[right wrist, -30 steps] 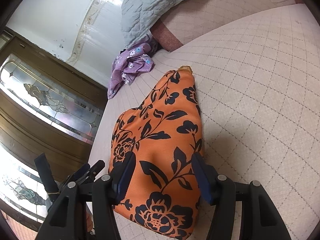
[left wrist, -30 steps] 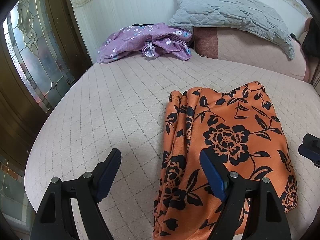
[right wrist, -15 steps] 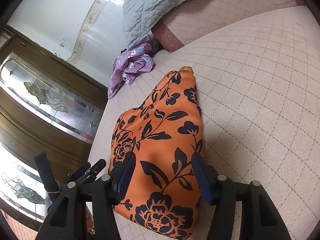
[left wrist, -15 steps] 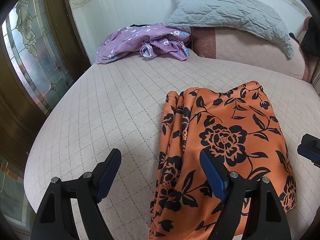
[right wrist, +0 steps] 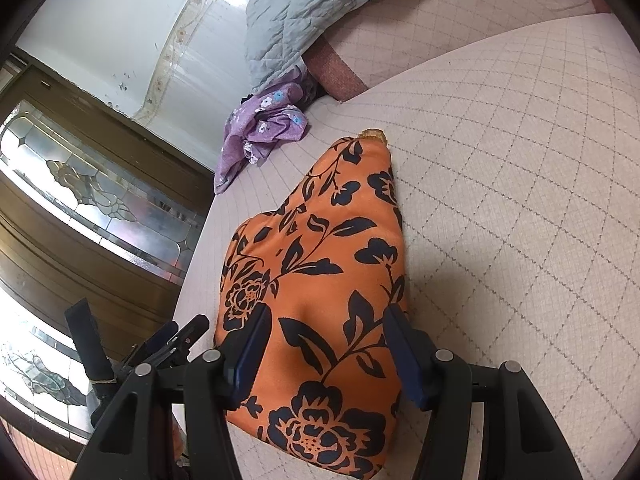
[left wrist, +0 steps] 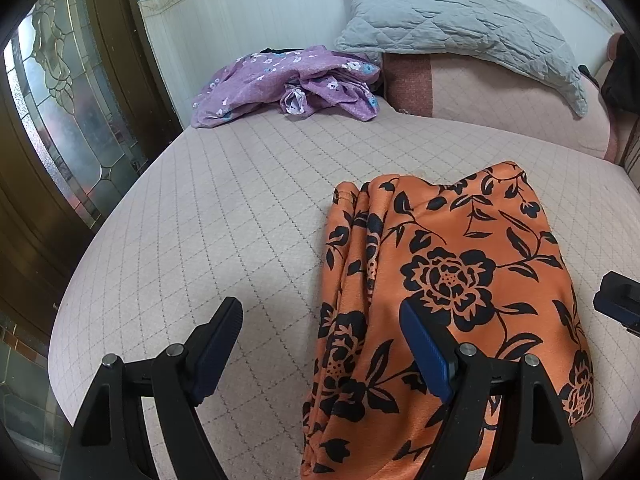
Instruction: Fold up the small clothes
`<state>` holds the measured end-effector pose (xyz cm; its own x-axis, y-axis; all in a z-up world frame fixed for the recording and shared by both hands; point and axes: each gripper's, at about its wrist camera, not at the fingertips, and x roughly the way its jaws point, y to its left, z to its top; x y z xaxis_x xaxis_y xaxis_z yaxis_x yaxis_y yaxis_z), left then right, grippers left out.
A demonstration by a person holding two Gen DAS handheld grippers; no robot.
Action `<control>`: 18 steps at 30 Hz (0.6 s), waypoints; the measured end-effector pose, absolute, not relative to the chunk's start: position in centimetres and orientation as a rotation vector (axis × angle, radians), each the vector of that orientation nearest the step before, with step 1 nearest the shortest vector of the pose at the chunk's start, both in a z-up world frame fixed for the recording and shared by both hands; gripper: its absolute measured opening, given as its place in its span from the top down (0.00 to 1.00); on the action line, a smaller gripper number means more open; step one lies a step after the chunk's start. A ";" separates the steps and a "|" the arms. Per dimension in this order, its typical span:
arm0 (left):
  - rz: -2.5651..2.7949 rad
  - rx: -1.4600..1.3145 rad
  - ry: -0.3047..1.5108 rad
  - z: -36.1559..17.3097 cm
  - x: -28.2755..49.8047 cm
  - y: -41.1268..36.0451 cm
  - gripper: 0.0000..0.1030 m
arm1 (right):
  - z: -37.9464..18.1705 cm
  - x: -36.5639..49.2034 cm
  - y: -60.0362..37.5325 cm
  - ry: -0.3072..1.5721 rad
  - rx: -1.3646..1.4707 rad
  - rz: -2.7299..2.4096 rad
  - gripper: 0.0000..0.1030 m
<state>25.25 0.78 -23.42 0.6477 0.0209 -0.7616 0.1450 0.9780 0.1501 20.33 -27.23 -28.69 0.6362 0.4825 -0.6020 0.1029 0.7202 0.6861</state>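
An orange cloth with black flowers [left wrist: 448, 280] lies folded on the bed, its left side bunched into pleats. My left gripper [left wrist: 320, 316] hovers open over the cloth's left edge, one finger above the bedspread and the other above the fabric. In the right wrist view the same orange cloth [right wrist: 320, 248] runs away from the camera, and my right gripper [right wrist: 326, 320] stands open over its near end, jaws apart and not pinching it. The right gripper's tip [left wrist: 616, 308] shows at the right edge of the left wrist view.
A pink quilted bedspread [left wrist: 240, 208] covers the bed. A crumpled purple flowered garment [left wrist: 288, 80] lies at the far side by the white wall, next to a grey quilted pillow [left wrist: 460, 20]. A wooden door with leaded glass [left wrist: 60, 100] stands left of the bed.
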 end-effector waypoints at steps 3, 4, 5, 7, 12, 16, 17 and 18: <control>-0.068 0.200 0.865 -23.4 25.2 0.8 0.21 | -28.7 20.4 -27.2 0.873 0.754 0.243 0.39; -0.067 0.200 0.865 -23.4 25.2 0.9 0.21 | -28.7 20.4 -27.1 0.874 0.753 0.245 0.39; -0.067 0.201 0.866 -23.5 25.3 0.9 0.21 | -28.7 20.4 -27.1 0.874 0.753 0.245 0.39; -0.068 0.203 0.869 -23.5 25.3 0.9 0.21 | -28.8 20.4 -27.1 0.876 0.754 0.243 0.39; -0.074 0.214 0.871 -23.7 25.3 0.8 0.21 | -29.0 20.4 -27.2 0.882 0.762 0.239 0.39; -0.072 0.211 0.874 -23.7 25.3 0.8 0.21 | -29.1 20.4 -27.3 0.884 0.765 0.237 0.39; -0.072 0.210 0.873 -23.7 25.3 0.8 0.21 | -29.1 20.4 -27.2 0.885 0.765 0.237 0.39; -0.073 0.210 0.873 -23.7 25.2 0.9 0.21 | -29.1 20.4 -27.1 0.886 0.763 0.237 0.39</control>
<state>25.24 0.87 -23.66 0.6417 0.0223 -0.7667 0.1491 0.9769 0.1532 20.44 -27.15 -29.09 0.6272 0.4843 -0.6100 0.1149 0.7171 0.6875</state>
